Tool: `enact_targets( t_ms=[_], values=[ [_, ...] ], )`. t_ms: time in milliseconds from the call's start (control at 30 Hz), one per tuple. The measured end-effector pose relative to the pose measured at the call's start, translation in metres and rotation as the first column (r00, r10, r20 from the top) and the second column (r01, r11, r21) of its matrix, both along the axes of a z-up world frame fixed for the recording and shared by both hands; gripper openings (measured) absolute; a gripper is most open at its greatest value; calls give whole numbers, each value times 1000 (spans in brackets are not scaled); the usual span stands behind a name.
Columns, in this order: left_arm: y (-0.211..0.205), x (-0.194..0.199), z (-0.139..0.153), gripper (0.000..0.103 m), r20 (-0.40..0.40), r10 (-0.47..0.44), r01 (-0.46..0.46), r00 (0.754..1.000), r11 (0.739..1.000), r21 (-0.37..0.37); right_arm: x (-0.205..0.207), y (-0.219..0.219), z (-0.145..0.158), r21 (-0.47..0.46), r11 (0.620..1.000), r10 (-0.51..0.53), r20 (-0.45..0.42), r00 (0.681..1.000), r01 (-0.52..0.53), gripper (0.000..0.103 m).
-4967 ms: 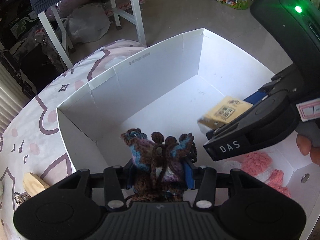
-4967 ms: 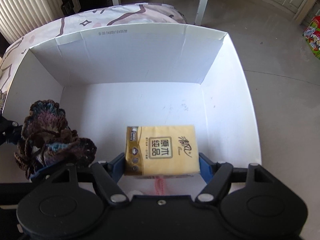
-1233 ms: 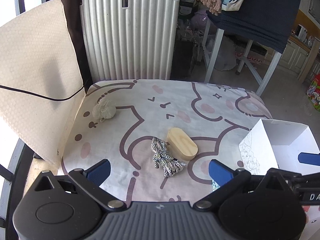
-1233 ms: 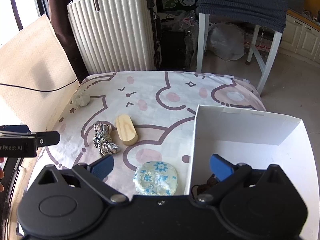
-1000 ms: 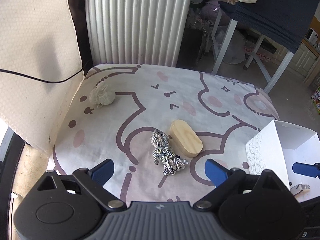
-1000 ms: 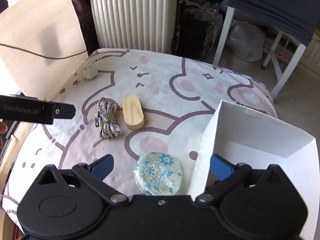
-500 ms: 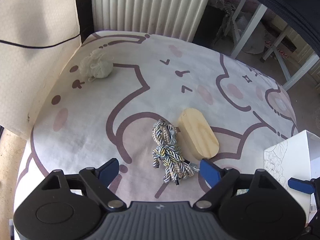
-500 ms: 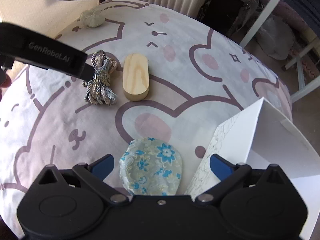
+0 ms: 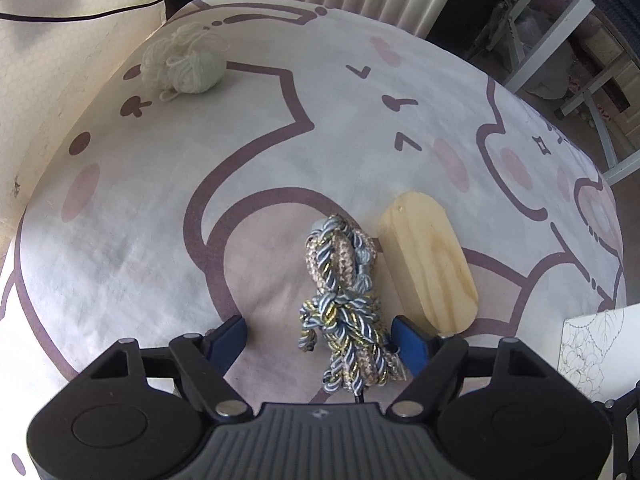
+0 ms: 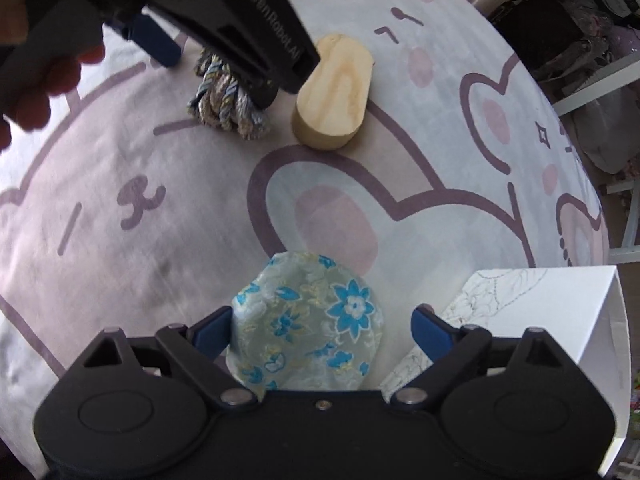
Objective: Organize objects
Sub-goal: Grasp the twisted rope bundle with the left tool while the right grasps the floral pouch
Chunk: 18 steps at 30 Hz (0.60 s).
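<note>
Four things remain on the worktop (image 9: 120,240). Nearest, the right claw (image 10: 322,330), closing but spread, straddles the floral pouch (image 10: 306,322) beside the white box (image 10: 560,344); the left claw (image 9: 318,334), likewise narrowing, brackets the rope bundle (image 9: 344,304). Beyond: wooden block (image 9: 430,264), then yarn ball (image 9: 184,64).

On the desk (image 9: 280,152): rope bundle (image 9: 344,304) just left of the wooden block (image 9: 430,264), touching or nearly so. Yarn ball (image 9: 186,64) well apart, far back left. Fabric pouch (image 10: 308,320) nearer than the block, just left of the box (image 10: 560,340) at the right edge. Left hand-held gripper (image 9: 320,338) astride the rope bundle, right hand-held gripper (image 10: 322,330) astride the pouch.
</note>
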<state>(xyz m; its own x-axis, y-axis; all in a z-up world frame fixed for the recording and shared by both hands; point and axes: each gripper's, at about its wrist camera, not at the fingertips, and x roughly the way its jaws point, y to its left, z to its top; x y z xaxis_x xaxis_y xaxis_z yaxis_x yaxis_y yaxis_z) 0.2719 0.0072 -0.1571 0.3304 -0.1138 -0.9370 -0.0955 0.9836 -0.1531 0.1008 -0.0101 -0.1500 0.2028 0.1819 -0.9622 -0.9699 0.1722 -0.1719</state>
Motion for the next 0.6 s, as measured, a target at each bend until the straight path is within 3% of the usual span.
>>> enact_targets(
  t_ms=[133,200,300,367,600],
  values=[
    [-5,0,0,77,7,-38,38,999,999,24,3,3,-9,-26,1000,-4,-34,999,3,93],
    [-7,-1,0,75,11,-54,53,999,998,33,4,4,-8,-26,1000,-13,-64,998,11,84],
    [-11,-3,2,61,14,-85,84,996,996,28,7,3,-7,-18,999,-31,-104,994,30,76],
    [-14,-4,5,43,9,-106,106,994,994,10,5,2,-5,-5,999,-34,-109,993,34,69],
    [-11,-12,17,37,3,-115,115,993,993,33,4,-6,9,50,995,-74,-136,988,81,55]
  ],
)
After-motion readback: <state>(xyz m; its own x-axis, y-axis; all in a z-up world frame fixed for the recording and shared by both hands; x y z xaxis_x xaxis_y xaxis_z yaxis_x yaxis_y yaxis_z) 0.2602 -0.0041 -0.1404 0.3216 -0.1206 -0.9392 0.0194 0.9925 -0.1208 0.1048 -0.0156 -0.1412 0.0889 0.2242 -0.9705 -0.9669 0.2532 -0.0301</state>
